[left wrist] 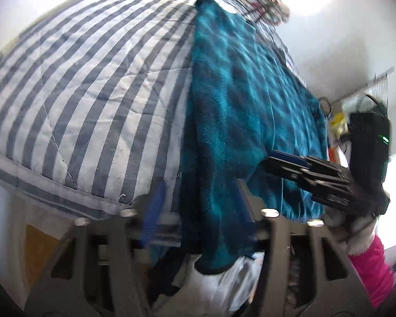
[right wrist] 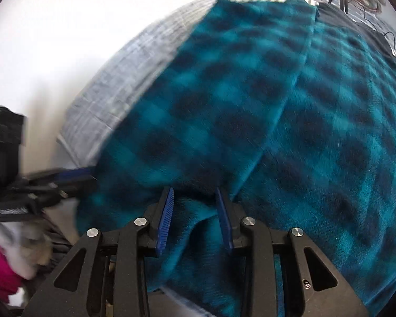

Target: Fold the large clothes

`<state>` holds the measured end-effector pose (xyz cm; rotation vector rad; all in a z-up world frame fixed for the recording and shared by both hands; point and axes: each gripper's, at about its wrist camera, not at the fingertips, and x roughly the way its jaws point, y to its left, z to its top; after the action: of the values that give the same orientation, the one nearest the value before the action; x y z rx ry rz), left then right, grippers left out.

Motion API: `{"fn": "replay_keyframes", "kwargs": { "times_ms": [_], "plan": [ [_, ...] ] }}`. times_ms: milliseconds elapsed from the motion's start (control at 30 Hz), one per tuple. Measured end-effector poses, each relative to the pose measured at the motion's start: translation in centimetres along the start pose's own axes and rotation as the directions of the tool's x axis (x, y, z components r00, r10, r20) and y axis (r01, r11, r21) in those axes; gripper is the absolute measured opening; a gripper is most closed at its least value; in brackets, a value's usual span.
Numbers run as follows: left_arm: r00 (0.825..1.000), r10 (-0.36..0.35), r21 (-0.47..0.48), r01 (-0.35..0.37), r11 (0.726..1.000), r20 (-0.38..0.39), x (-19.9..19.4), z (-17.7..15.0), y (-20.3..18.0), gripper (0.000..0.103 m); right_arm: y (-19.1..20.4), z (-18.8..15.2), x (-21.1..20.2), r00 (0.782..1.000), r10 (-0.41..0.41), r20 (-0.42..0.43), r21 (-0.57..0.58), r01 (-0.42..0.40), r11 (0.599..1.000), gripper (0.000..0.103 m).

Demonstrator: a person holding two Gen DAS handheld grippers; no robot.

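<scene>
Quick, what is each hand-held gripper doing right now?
Left hand-held gripper: open, teal plaid blanket between its fingers, not clamped.
Right hand-held gripper: fabric bunched between the pads, grip cannot be told.

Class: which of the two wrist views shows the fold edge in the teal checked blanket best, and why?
The right wrist view: the teal checked blanket fills it, the folded flap's edge running diagonally. The left wrist view shows the blanket as a narrower strip beside the striped quilt.

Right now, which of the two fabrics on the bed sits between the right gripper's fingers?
The teal checked fleece, bunched between the right gripper fingers. The blue-and-white striped quilt lies flat underneath, off to the left.
</scene>
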<state>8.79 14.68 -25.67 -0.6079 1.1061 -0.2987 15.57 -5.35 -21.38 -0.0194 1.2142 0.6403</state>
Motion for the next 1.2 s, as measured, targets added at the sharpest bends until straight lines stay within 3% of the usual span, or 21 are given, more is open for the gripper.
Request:
{"fn": "replay_keyframes", "kwargs": {
  "times_ms": [100,167,267,467,700,800,1033,1200],
  "plan": [
    [1.000,-0.010,-0.009,0.010,1.000,-0.007,0.7,0.1,0.4,0.050,0.3,1.1,-1.9,0.999,-0.006,0.050,-0.009,0.006,1.000,0.032],
    [1.000,0.000,0.008,0.000,1.000,-0.024,1.2,0.3,0.0,0.017,0.1,2.4,-2.9,0.997,0.013,0.077,0.016,-0.014,1.000,0.033],
    [1.000,-0.009,0.006,0.009,1.000,-0.025,1.4,0.3,-0.3,0.011,-0.2,4.5,-3.7,0.994,-0.008,0.110,0.043,0.003,0.999,0.038],
    [0.998,-0.054,0.042,0.053,0.998,0.024,0.1,0.8,-1.8,0.006,-1.2,8.8,-2.9,0.991,-0.039,0.131,0.124,0.023,0.992,0.040],
    [0.995,-0.092,0.082,0.088,0.993,0.046,-0.4,0.9,-3.7,0.006,-0.8,15.1,0.2,0.996,-0.064,0.070,0.128,0.055,0.990,0.040],
    [0.994,-0.096,0.096,0.091,0.991,0.049,-0.1,1.0,-4.3,0.006,-0.7,17.4,1.6,0.998,-0.049,0.042,0.150,0.042,0.988,0.045],
    [0.992,-0.116,0.103,0.111,0.989,0.043,0.5,1.7,-4.9,0.005,1.6,21.5,6.2,0.985,-0.170,-0.010,0.072,0.170,0.983,0.057],
    [0.991,-0.129,0.118,0.124,0.985,0.036,1.0,1.9,-5.9,0.005,1.4,23.2,9.5,0.960,-0.274,-0.061,0.060,0.277,0.959,0.057]
  ]
}}
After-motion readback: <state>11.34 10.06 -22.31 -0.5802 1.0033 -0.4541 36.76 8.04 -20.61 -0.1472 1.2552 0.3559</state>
